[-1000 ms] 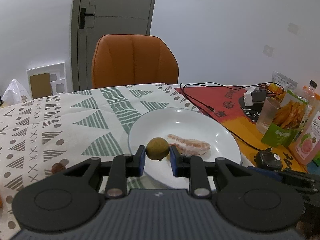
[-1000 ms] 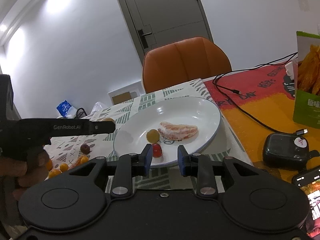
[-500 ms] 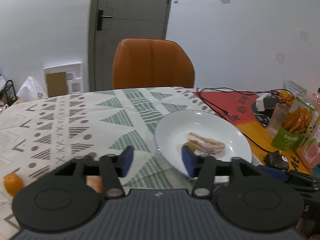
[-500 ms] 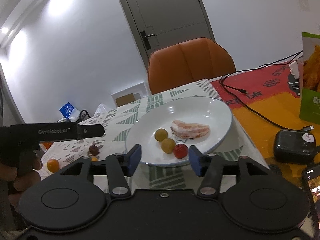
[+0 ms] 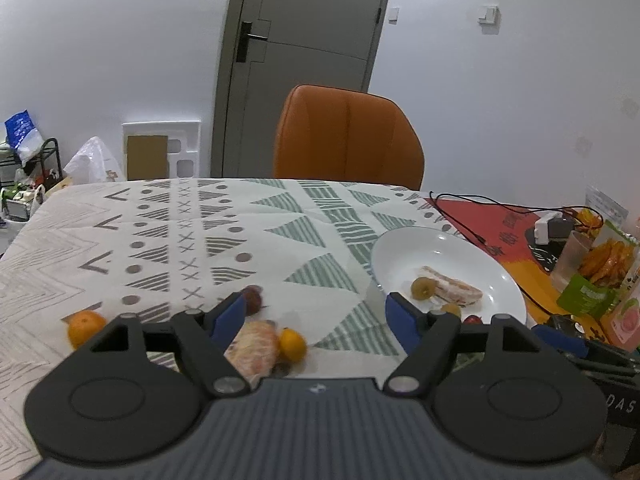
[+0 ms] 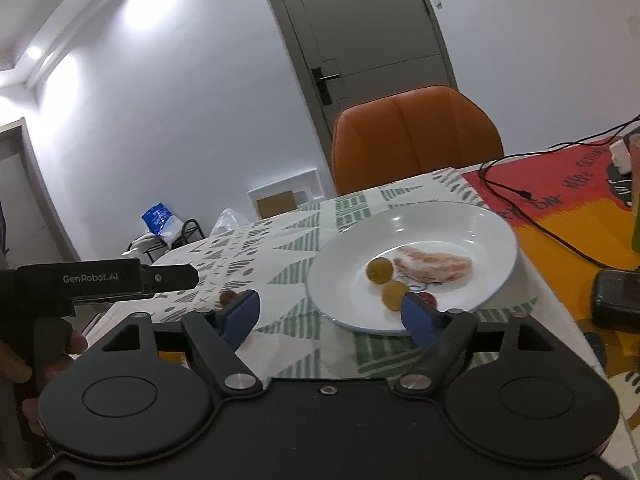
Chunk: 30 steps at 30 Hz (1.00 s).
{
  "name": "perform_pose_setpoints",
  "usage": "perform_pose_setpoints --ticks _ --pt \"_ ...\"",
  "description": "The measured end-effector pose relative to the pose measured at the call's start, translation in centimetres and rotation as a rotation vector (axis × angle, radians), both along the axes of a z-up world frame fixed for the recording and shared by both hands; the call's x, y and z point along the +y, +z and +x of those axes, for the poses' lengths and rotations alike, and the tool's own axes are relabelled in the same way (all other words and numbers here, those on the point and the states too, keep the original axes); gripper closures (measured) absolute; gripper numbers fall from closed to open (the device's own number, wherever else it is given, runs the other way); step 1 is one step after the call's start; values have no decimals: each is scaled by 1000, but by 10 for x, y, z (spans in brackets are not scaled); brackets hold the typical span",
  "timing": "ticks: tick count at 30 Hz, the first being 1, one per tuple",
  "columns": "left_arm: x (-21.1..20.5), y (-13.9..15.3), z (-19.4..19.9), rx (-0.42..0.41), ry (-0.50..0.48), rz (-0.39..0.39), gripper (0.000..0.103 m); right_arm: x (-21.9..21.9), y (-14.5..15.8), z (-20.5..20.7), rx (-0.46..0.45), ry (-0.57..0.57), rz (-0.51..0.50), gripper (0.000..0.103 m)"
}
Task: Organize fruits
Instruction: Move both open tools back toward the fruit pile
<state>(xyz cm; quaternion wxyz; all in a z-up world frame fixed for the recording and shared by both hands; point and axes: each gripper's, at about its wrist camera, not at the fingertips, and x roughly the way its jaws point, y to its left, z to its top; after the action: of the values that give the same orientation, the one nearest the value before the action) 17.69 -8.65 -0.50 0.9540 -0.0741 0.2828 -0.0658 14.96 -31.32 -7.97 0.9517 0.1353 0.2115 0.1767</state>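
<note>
Currently I have both tongs spread wide and empty. My left gripper (image 5: 316, 314) hangs over the patterned tablecloth (image 5: 200, 232), above a loose cluster of fruit: a peeled citrus segment (image 5: 254, 346) lying just beside a small orange kumquat (image 5: 293, 344), a dark reddish fruit (image 5: 253, 299) behind them, and a second orange fruit (image 5: 85, 327) well apart to the left. My right gripper (image 6: 332, 314) points at the white plate (image 6: 460, 220), which already carries two yellow-green round fruits (image 6: 380, 270), a red cherry tomato (image 6: 428, 299) and a larger peeled segment (image 6: 434, 266).

Handling notes, as I judge them:
- The peeled segment is soft and membrane-thin; I would take it across its middle with light closure, or it will tear.
- The kumquat is light, firm and round; it will roll, so I would centre the pads on its widest part.
- The dark fruit looks smooth and probably slippery; the same centred hold applies.
</note>
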Motion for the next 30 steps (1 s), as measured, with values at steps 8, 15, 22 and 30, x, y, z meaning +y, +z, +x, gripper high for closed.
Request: perform_pose_setpoints --ticks 8,15,22,30 --pt "21 5 -14 -26 54 13 22 20 5 -5 -27 30 -12 8" --pt "43 9 -27 -50 95 13 14 38 10 -8 -39 65 -21 1" --pt "73 13 -38 -49 144 -8 0 54 9 -7 -28 91 -22 0" --pt "98 11 -42 -27 174 -26 0 70 6 -4 -10 125 -33 0"
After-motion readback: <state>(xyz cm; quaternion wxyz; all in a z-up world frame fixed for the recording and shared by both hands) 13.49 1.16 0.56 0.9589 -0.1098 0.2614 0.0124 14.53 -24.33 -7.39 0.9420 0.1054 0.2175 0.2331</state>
